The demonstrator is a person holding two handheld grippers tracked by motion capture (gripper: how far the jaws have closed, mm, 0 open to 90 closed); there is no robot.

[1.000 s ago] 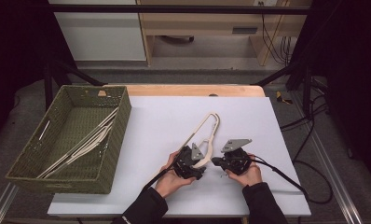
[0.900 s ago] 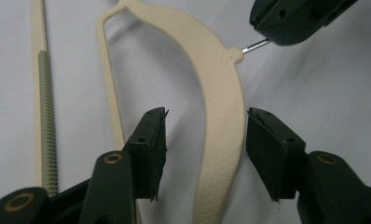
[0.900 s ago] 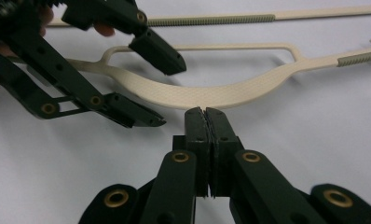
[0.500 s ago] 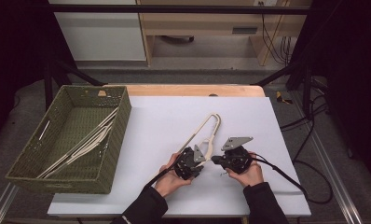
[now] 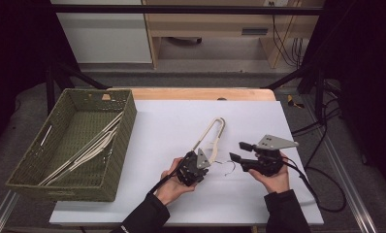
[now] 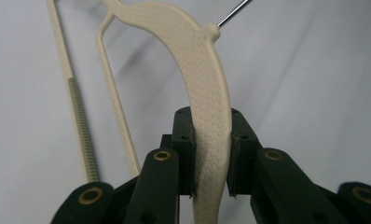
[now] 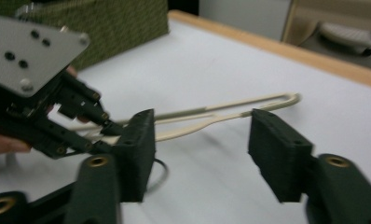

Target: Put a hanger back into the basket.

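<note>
Two grippers, one cream hanger (image 5: 211,138).
Left gripper (image 5: 199,160) has just clamped it; right gripper (image 5: 237,151) has just sprung apart, empty.

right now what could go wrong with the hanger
The left tool pinches the cream hanger at one end only, so the long free part could swing or twist in the pads when lifted. The right tool has just been opening, with nothing between its jaws, so it gives no second support. The thin metal hook lies between the two tools and might snag the right one or its cable. The basket already holds hangers that could tangle with it.
</note>
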